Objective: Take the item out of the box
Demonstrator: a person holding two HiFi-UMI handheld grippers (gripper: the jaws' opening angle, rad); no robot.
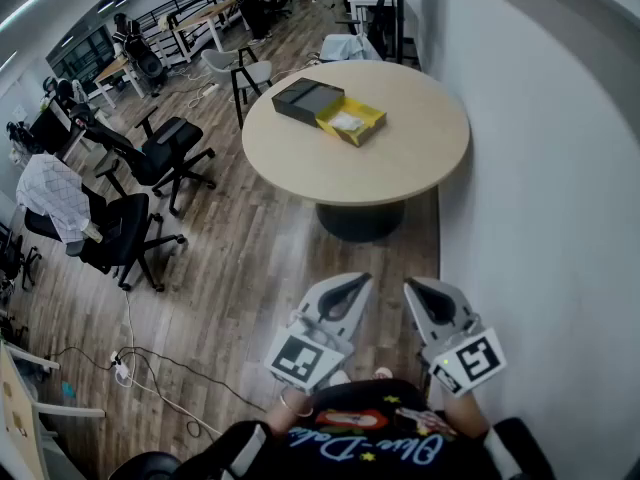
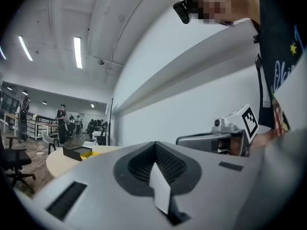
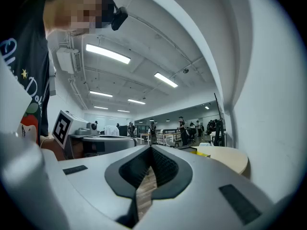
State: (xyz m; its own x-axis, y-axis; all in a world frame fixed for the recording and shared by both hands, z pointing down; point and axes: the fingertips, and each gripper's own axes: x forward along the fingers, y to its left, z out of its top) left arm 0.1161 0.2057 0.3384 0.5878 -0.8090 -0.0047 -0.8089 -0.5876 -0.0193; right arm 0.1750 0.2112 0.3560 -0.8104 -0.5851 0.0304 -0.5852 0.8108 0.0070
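Observation:
An open yellow box (image 1: pixel 352 122) with a white item (image 1: pixel 345 121) inside lies on the round beige table (image 1: pixel 400 163), and its black lid (image 1: pixel 308 99) sits beside it on the left. My left gripper (image 1: pixel 347 286) and right gripper (image 1: pixel 424 290) are held low, close to the person's body, well short of the table. Both are shut and hold nothing. The left gripper view looks past the shut left gripper (image 2: pixel 156 152) to the black lid (image 2: pixel 73 151) far off. The right gripper view shows the right gripper (image 3: pixel 150 153) shut, with the yellow box (image 3: pixel 204 153) distant.
Black office chairs (image 1: pixel 165 153) and a chair with a white cloth (image 1: pixel 60 203) stand to the left on the wood floor. A white wall (image 1: pixel 550 188) runs along the right. Cables (image 1: pixel 135 368) lie at lower left. People and desks are far back.

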